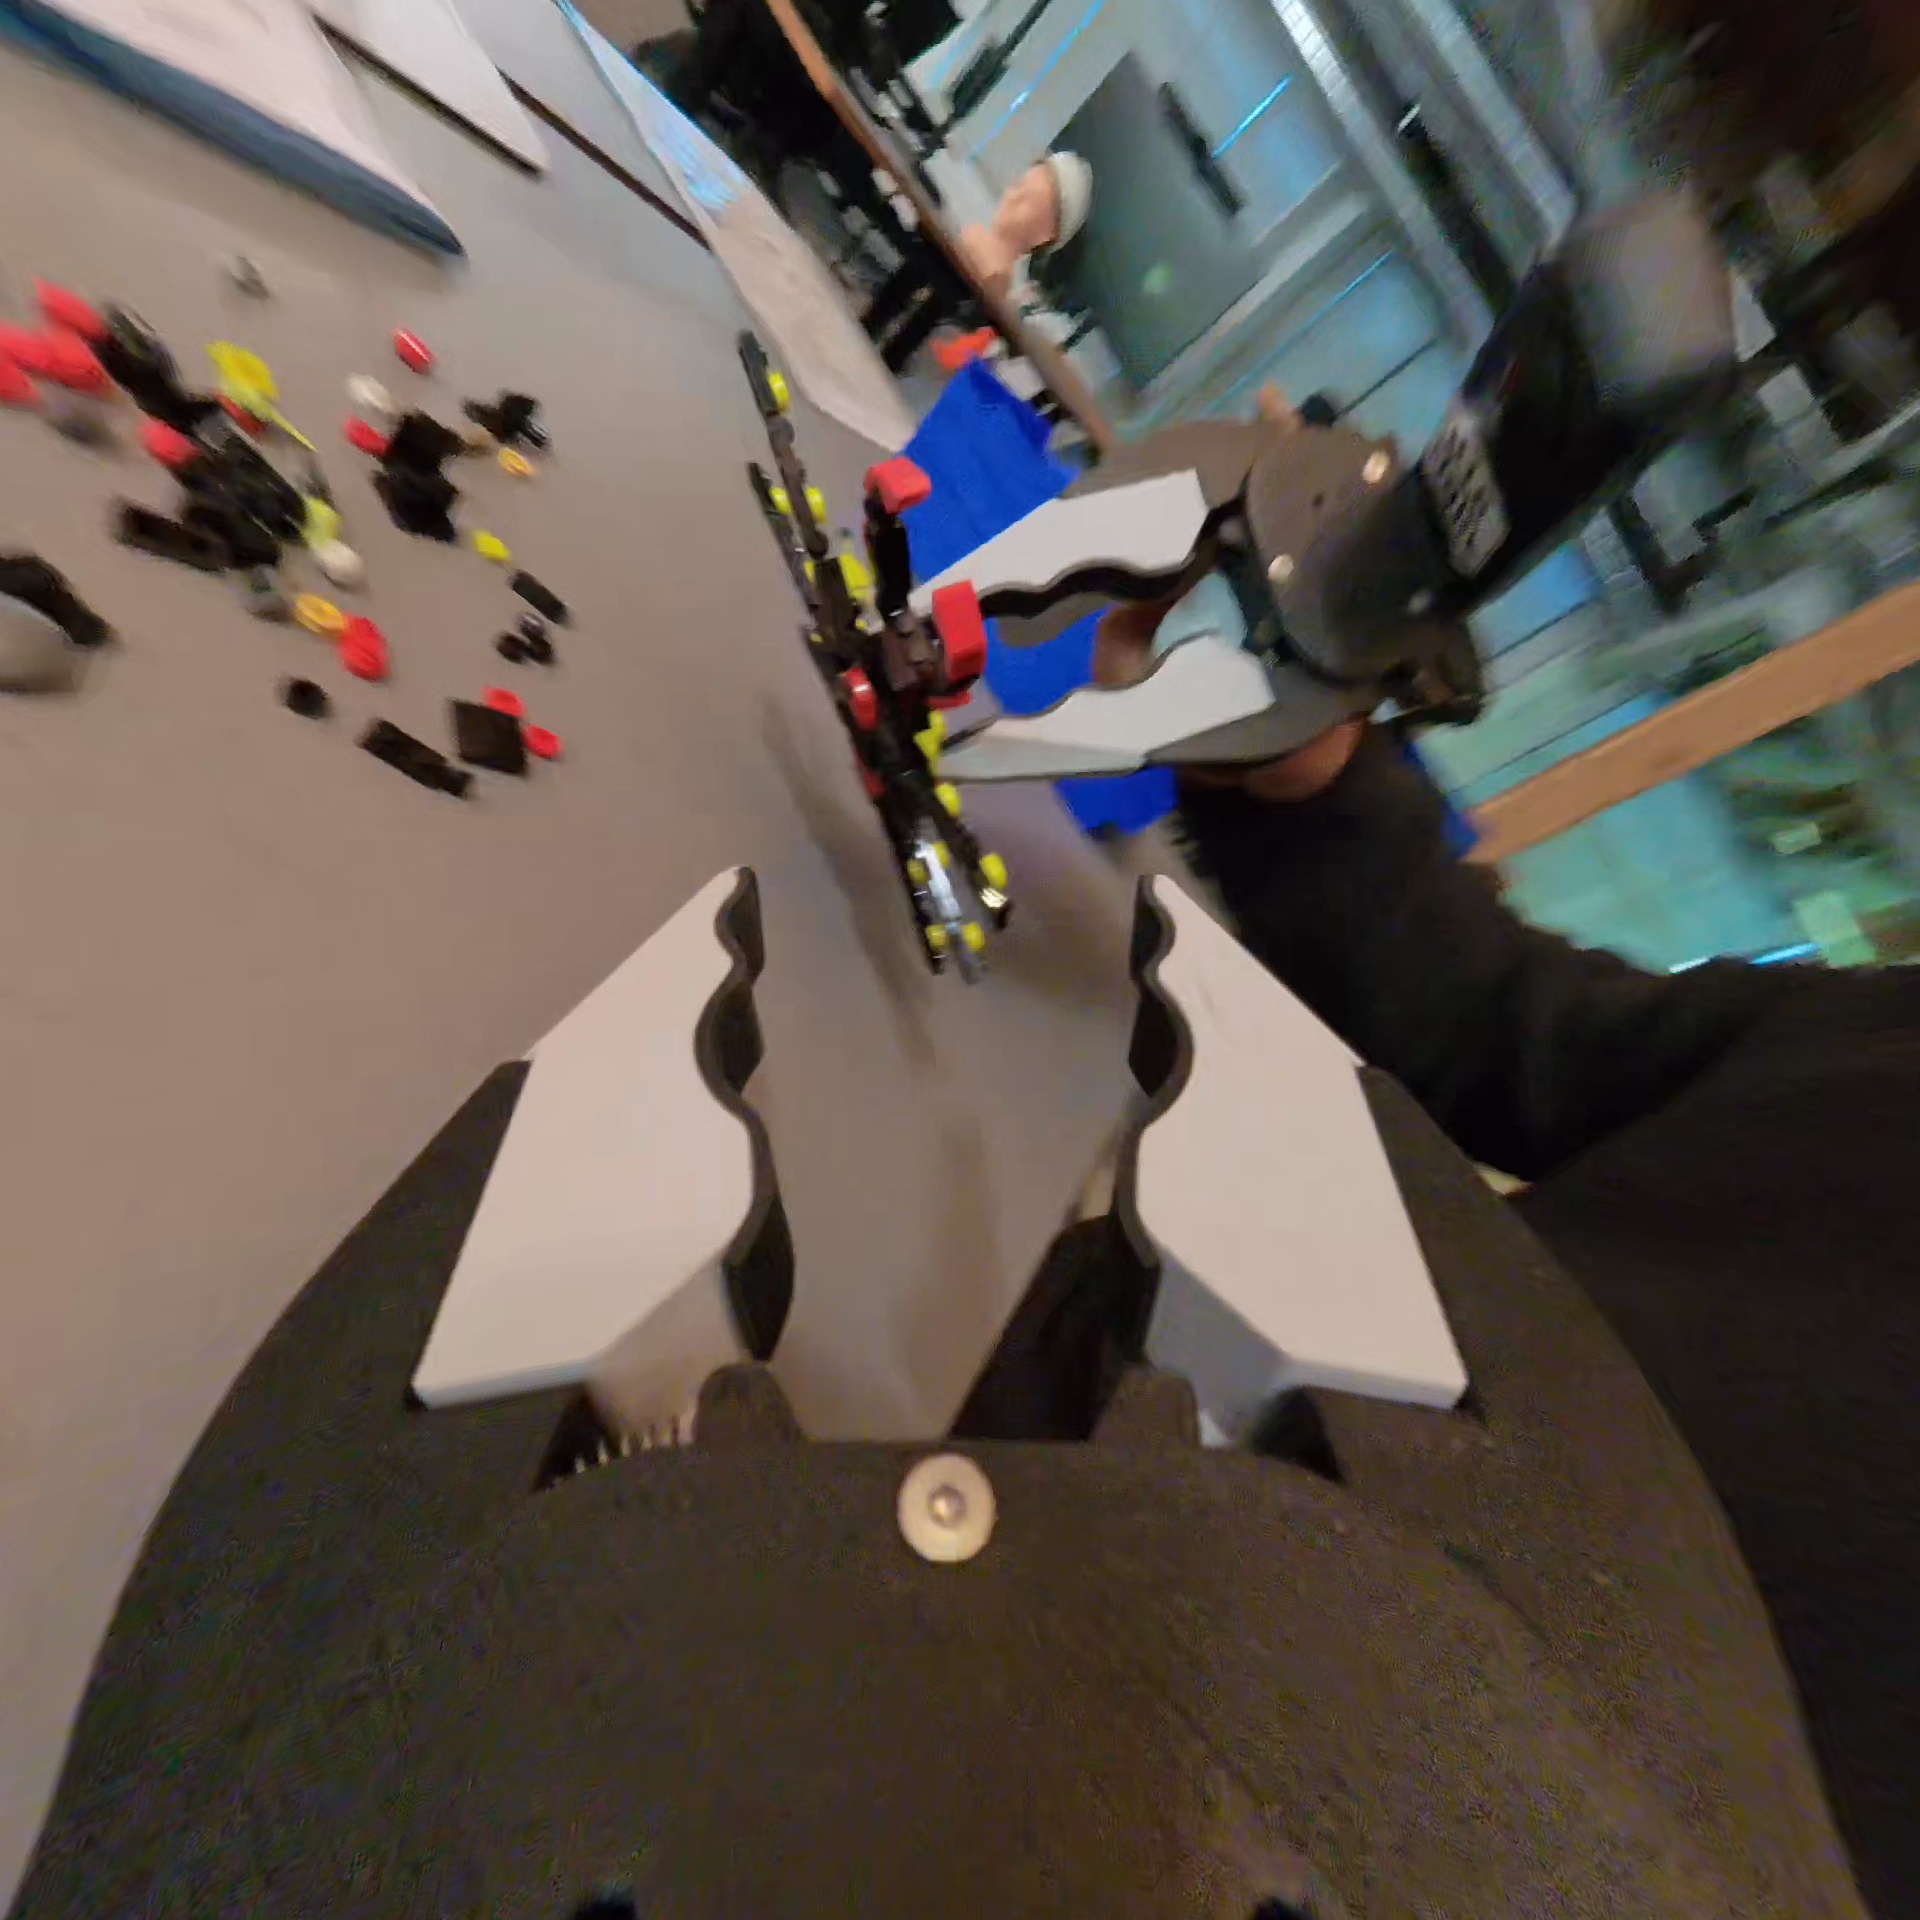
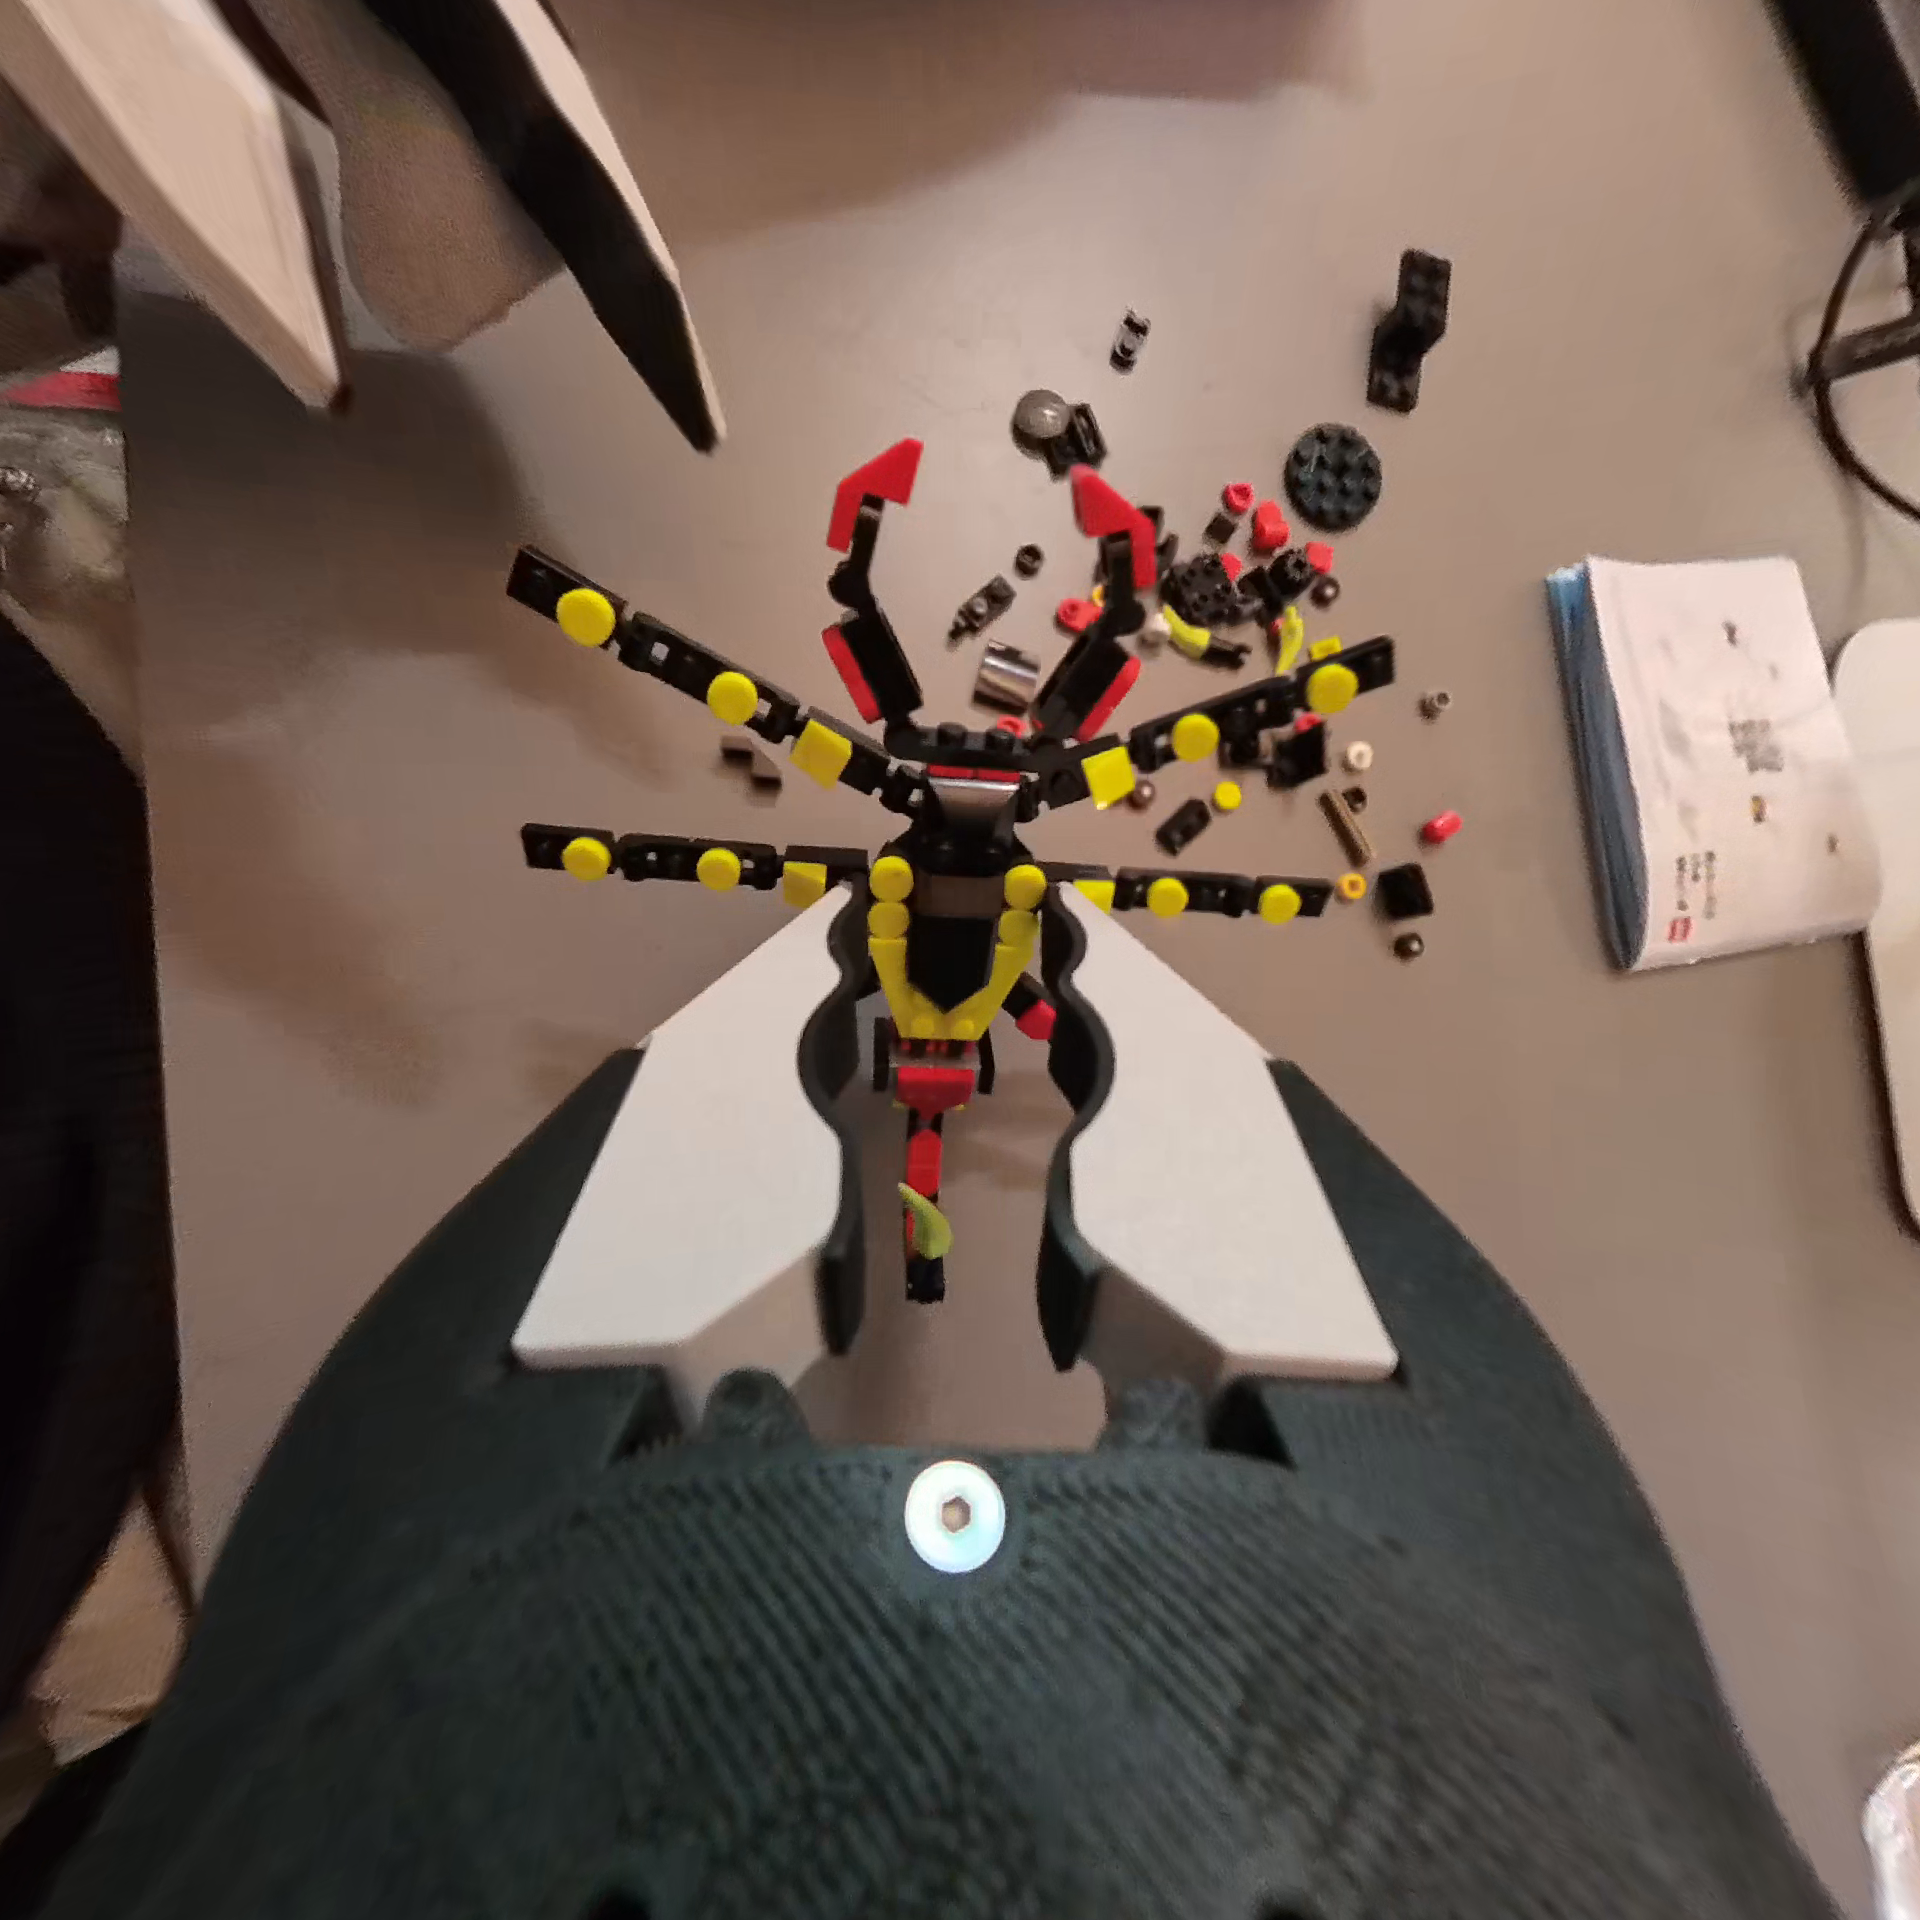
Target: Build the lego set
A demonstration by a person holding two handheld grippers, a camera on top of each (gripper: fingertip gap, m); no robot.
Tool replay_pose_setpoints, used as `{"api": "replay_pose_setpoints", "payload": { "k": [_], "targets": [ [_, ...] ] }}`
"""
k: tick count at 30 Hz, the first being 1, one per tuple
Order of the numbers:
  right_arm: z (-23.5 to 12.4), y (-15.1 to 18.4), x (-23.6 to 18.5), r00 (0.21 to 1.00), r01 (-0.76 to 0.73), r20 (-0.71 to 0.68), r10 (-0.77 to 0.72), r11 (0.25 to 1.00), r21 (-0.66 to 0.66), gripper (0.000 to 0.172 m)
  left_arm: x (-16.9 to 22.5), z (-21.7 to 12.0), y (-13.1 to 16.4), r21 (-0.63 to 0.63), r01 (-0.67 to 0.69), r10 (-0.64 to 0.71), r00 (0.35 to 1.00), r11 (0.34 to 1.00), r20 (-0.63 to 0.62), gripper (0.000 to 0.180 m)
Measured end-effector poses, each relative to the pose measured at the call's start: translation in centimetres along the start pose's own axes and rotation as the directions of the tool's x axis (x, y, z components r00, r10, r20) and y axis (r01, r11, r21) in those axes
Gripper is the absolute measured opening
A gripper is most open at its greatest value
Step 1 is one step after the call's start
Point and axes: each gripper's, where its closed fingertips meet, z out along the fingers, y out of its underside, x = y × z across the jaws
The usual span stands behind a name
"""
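- black, yellow and red brick-built insect model [image 2: 951, 914] up off the desk [image 2: 416, 727], body clamped at the tips of the right hand-held gripper [image 2: 956, 935], pads pressed on both flanks, tail hanging back between the fingers.
- four black legs with yellow studs splayed sideways, two red-tipped pincers pointing forward; all free of the fingers.
- seen edge-on from the left wrist view as model [image 1: 904, 665], with right hand-held gripper [image 1: 935, 675] reaching in from the right.
- left hand-held gripper [image 1: 940, 904] wide apart, nothing between the pads, just short of the model's lower end, not touching.
- same gripper's fingers [image 2: 623, 260] visible top left in the right wrist view, well above the model.
- loose bricks [image 2: 1247, 623] scattered on the desk beyond the model: black, red, yellow bits, a round black plate [image 2: 1332, 478].
- booklet [image 2: 1714, 748] at right of the pile, flat on the desk.
- blue bin [image 1: 987, 468] behind the model at the desk edge.
- judgement: grip on the body only, steady and level; legs look fragile, best kept clear of any squeeze.
- left wrist view motion-blurred, fine detail unclear.
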Motion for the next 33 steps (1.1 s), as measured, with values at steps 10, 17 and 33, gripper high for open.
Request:
{"api": "replay_pose_setpoints", "payload": {
  "k": [10,17,33],
  "targets": [
    [1.5,-1.3,-3.4,0.992,0.127,-0.020,-0.127,0.992,-0.002,0.032,-0.8,1.4,1.4,-0.057,0.104,-0.104,0.995,0.993,-0.003,0.072],
    [1.8,-2.3,-5.1,0.992,0.123,0.020,-0.124,0.991,0.047,0.032,-0.9,2.0,2.5,-0.103,0.117,-0.118,0.993,0.988,-0.005,0.060],
    [2.4,-2.0,-5.8,0.991,0.028,0.127,-0.043,0.993,0.117,0.034,-1.4,1.9,2.7,-0.097,0.223,-0.228,0.973,0.970,-0.043,0.026]
  ]
}}
